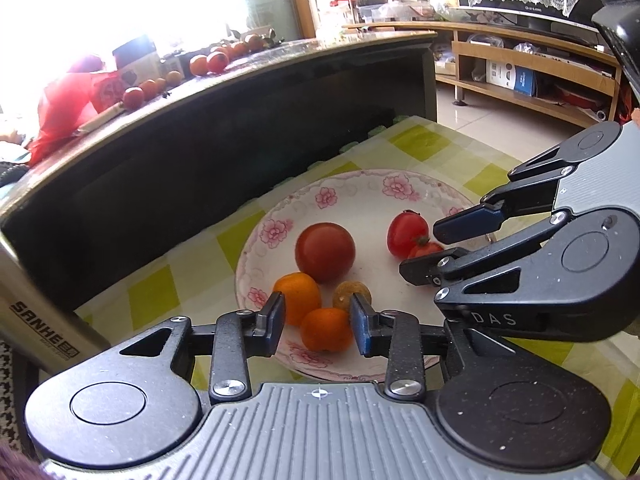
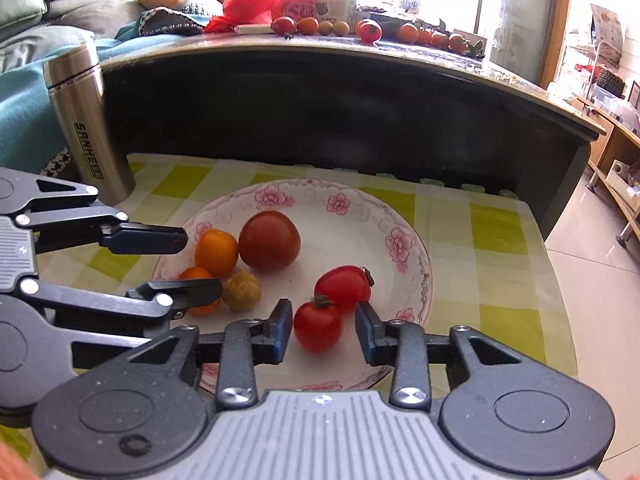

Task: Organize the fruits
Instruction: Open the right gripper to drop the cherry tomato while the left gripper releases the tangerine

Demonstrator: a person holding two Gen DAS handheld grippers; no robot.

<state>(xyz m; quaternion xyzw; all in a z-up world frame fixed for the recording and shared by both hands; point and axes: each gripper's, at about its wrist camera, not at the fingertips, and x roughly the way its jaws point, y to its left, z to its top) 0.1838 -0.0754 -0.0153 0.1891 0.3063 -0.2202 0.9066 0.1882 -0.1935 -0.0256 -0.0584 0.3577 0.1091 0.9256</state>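
1. Fruits: six pieces lie in the flowered plate on the checked tablecloth: a big tomato, two small red tomatoes, two small oranges and one yellowish-brown fruit
2. The right gripper is spread open, its blue pads on either side of the nearer small tomato without visibly touching it; nothing is grasped
3. The left gripper is likewise released, its pads flanking the nearer small orange, with a small gap on each side as far as can be told
4. Both tools reach in low over the near rim of the plate, angled toward each other, the left one over the orange side and the right one over the red side
5. Just past the pads sit the second orange and the second small tomato, each close to its twin, so the plate looks roughly sorted by colour
6. A steel flask stands on the cloth beside the plate
7. Farther off, a row of tomatoes and oranges lies on the dark counter by a red bag
8. My judgement: the job is partway; the counter fruit is not yet gathered, and whether the open tools are setting down or picking up cannot be told
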